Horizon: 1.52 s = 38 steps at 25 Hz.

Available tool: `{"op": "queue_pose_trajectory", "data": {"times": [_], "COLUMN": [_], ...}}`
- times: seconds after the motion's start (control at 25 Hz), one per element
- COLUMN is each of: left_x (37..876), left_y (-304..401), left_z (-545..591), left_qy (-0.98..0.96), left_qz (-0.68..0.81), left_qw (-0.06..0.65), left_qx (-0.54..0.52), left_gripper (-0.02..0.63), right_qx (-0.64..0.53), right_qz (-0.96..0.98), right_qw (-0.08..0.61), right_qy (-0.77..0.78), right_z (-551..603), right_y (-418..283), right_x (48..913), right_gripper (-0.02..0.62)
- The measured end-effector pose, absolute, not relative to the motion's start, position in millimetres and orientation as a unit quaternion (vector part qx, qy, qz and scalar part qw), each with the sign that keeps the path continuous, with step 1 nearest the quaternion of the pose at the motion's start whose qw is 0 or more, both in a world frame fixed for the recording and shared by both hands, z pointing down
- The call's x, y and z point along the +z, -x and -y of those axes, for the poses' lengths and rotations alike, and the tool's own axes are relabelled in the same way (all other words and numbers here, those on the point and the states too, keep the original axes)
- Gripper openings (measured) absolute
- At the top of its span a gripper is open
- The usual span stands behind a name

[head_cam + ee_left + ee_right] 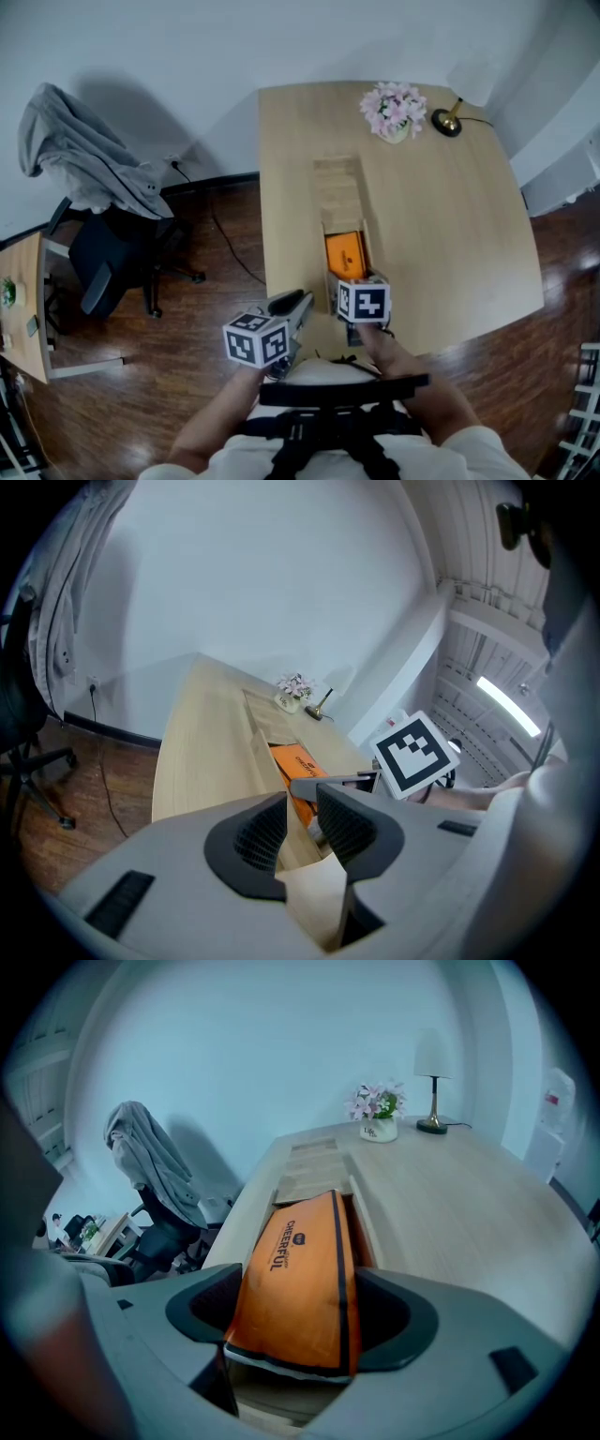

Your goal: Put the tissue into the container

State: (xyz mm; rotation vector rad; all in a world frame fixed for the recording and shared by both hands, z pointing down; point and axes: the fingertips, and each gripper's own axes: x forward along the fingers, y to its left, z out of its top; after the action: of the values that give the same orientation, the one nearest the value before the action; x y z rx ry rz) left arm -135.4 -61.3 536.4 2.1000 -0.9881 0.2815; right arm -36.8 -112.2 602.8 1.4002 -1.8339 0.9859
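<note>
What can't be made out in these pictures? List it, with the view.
Right gripper view: the floor of the box, covered by the orange tissue pack in the right gripper.
Head view: the box's near end, behind that gripper.
Left gripper view: the pack's print, too small and partly cut off by the left gripper.

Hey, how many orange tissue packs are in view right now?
1: the orange tissue pack is gripped in the right tool, at the wooden container's near end. More may be hidden inside.

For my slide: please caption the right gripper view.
Right gripper holding an orange tissue pack at the open container.
</note>
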Motion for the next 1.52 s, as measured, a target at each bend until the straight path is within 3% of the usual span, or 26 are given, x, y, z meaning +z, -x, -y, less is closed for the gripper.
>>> {"op": "queue_pose_trajectory", "data": {"times": [0.44, 0.68, 0.8, 1.0, 1.2, 1.52], "left_x": [535.5, 535.7, 535.5, 535.6, 531.2, 524.3], "left_y": [134.3, 131.8, 128.9, 124.0, 114.6, 112.0], "left_z": [63.0, 63.1, 62.4, 61.4, 58.5, 56.0], "left_qy": [-0.826, -0.826, -0.827, -0.828, -0.833, -0.829], "left_qz": [0.389, 0.388, 0.388, 0.386, 0.379, 0.392], "left_qw": [0.394, 0.394, 0.394, 0.392, 0.388, 0.385], "left_qx": [0.108, 0.108, 0.107, 0.109, 0.11, 0.101], "left_gripper": [0.094, 0.094, 0.094, 0.094, 0.094, 0.094], "right_qx": [0.417, 0.404, 0.393, 0.408, 0.386, 0.39], "right_qz": [0.699, 0.729, 0.731, 0.743, 0.756, 0.788], "right_qw": [0.305, 0.31, 0.32, 0.276, 0.297, 0.229], "right_qy": [-0.494, -0.458, -0.458, -0.453, -0.437, -0.417], "right_z": [105.3, 99.6, 94.4, 98.1, 98.0, 87.4], "right_y": [42.3, 56.5, 51.8, 51.7, 52.3, 39.8], "right_x": [596.9, 594.8, 597.3, 592.1, 592.5, 555.8], "right_gripper": [0.39, 0.483, 0.486, 0.486, 0.486, 0.486]}}
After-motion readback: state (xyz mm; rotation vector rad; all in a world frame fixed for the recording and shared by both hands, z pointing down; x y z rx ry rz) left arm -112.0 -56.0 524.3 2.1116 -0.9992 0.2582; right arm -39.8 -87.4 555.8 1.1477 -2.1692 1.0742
